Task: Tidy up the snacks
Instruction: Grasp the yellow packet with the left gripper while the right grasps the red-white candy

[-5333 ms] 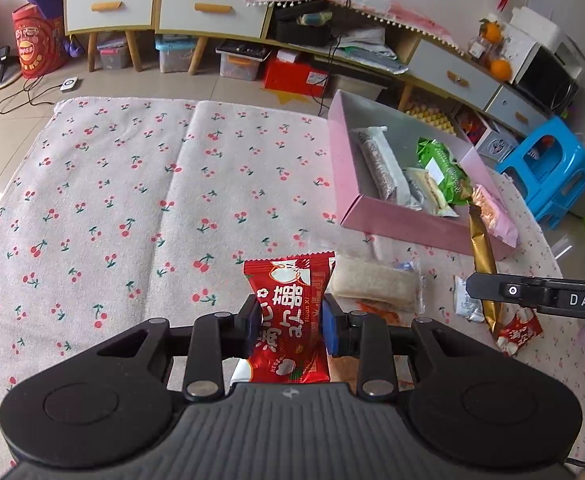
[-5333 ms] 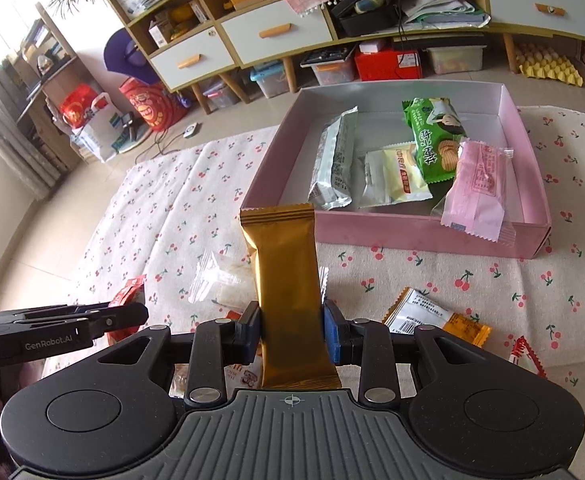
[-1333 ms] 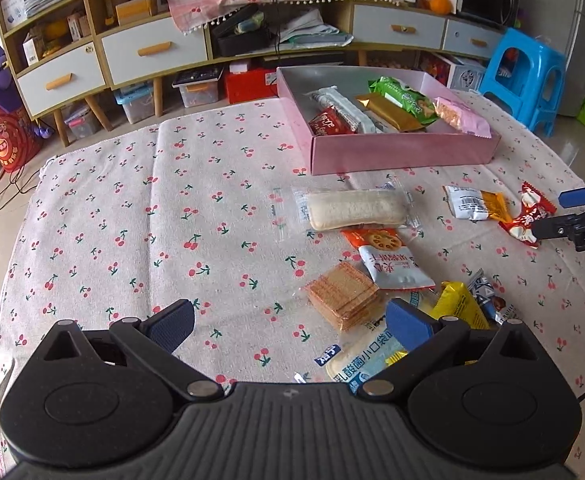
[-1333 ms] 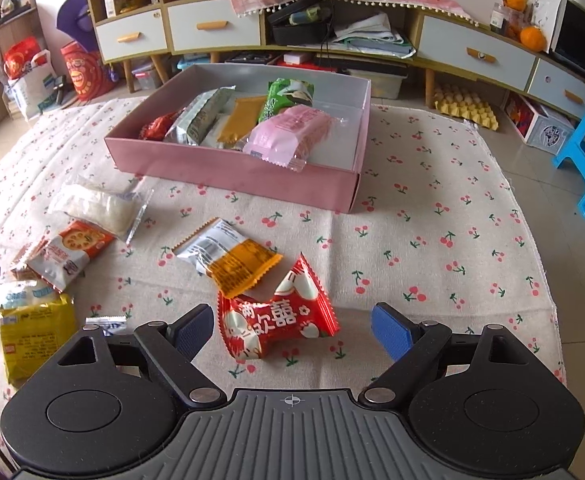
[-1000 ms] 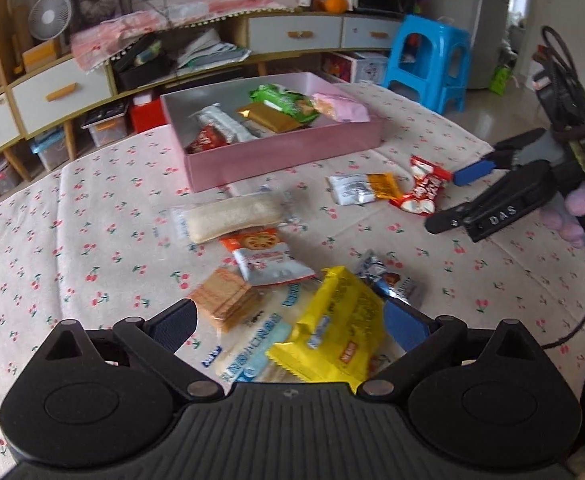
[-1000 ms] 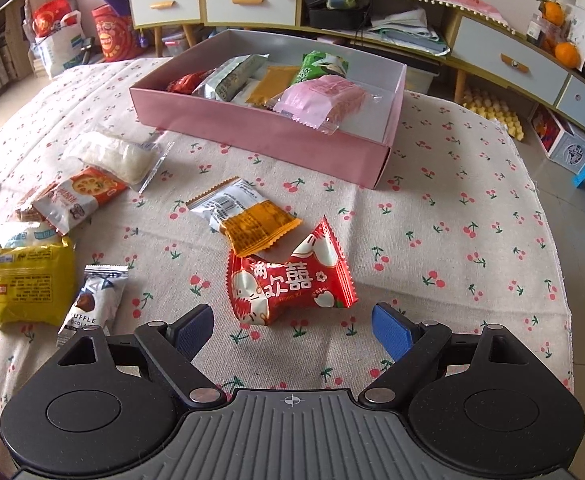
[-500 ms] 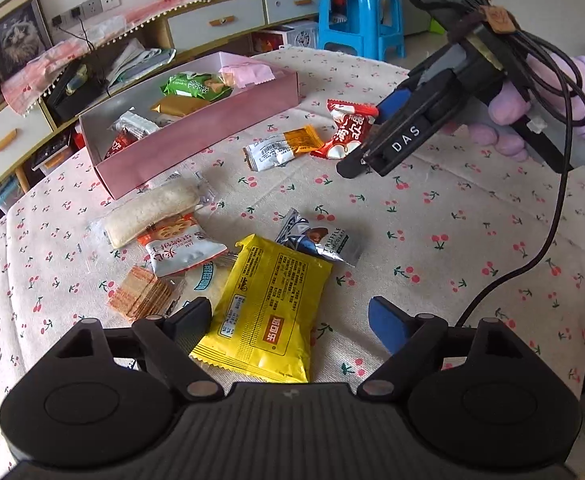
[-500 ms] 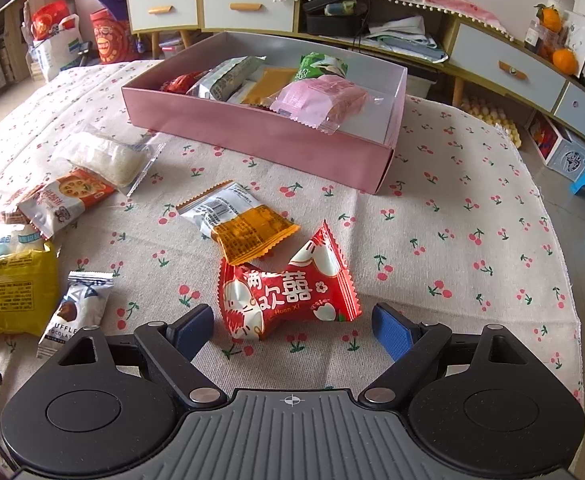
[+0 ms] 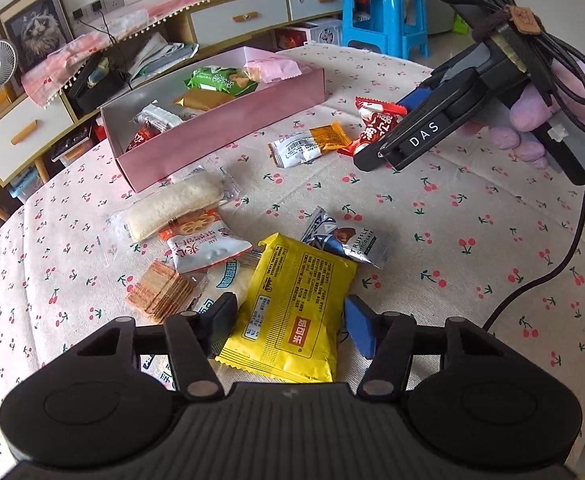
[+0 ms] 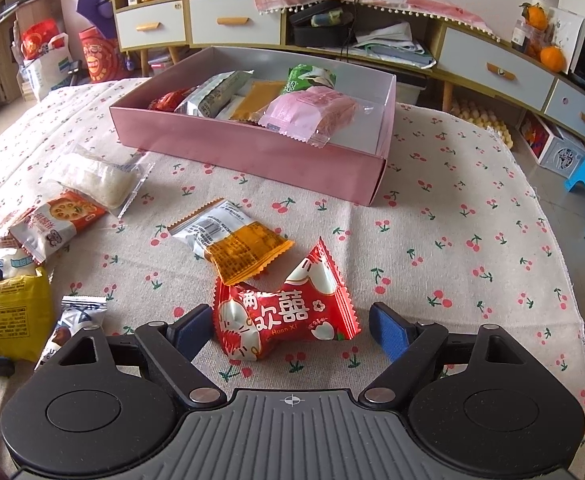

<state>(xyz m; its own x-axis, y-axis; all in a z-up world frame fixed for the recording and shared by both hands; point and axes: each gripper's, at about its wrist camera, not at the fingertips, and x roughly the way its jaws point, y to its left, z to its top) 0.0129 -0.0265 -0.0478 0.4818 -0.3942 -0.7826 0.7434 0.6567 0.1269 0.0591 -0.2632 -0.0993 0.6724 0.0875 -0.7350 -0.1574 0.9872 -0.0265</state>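
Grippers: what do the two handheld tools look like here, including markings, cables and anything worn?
Both tools are black plastic with blue finger pads. The right tool carries white "DAS" lettering, with black cables strapped along its body, held in a lilac glove. The left tool shows ribbed grey casing.

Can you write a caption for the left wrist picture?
Left gripper closing around a yellow snack packet on the cherry-print tablecloth.

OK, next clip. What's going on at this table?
A person with a tool in each hand is sorting loose snacks into the pink box, which already holds several packets. The left tool has just been closing around the yellow packet lying between its pads, though a small gap remains on the blue pad's side. The right tool sits open around the red candy packet on the cherry-print cloth. Other snacks lie loose nearby.
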